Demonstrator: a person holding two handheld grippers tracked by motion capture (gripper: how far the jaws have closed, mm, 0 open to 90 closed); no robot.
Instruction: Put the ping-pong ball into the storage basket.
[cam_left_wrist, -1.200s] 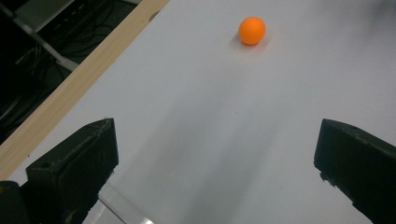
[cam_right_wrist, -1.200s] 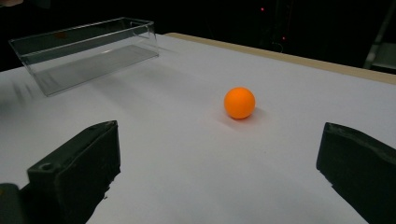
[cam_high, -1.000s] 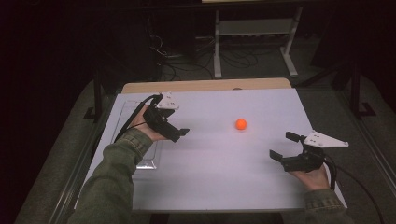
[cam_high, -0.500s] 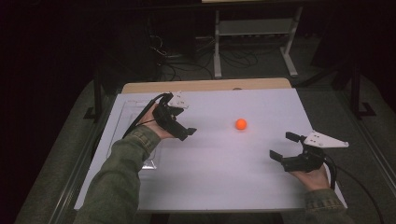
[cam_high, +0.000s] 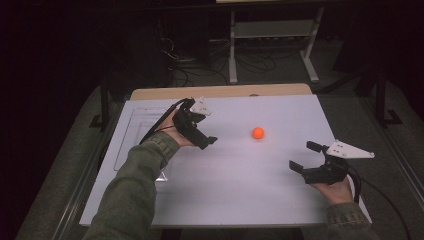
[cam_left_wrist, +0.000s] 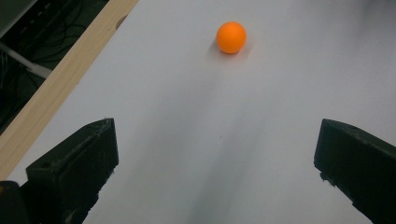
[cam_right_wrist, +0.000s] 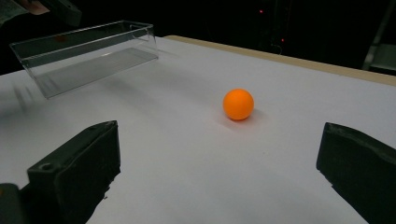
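A small orange ball (cam_high: 258, 132) rests on the white table top (cam_high: 230, 185), right of centre. My left gripper (cam_high: 205, 131) hovers to the ball's left, pointing at it, jaws wide open and holding nothing. In the left gripper view the ball (cam_left_wrist: 231, 37) lies well ahead of the open left gripper (cam_left_wrist: 218, 128). My right gripper (cam_high: 303, 156) sits near the table's right front, open and holding nothing, aimed toward the ball. From the right gripper view the ball (cam_right_wrist: 238, 104) is ahead, between and beyond the right gripper (cam_right_wrist: 220, 128) fingertips.
A clear plastic tray (cam_high: 136, 131) lies at the table's left side, also visible as the clear tray (cam_right_wrist: 88, 56). A wooden strip (cam_high: 225, 91) borders the far edge. Beyond the table stand a metal rack (cam_high: 270, 30) and floor cables (cam_high: 185, 55).
My left gripper has moved away from the tray, to the right and slightly farther back, closer to the ball. The right gripper and the ball have stayed put.
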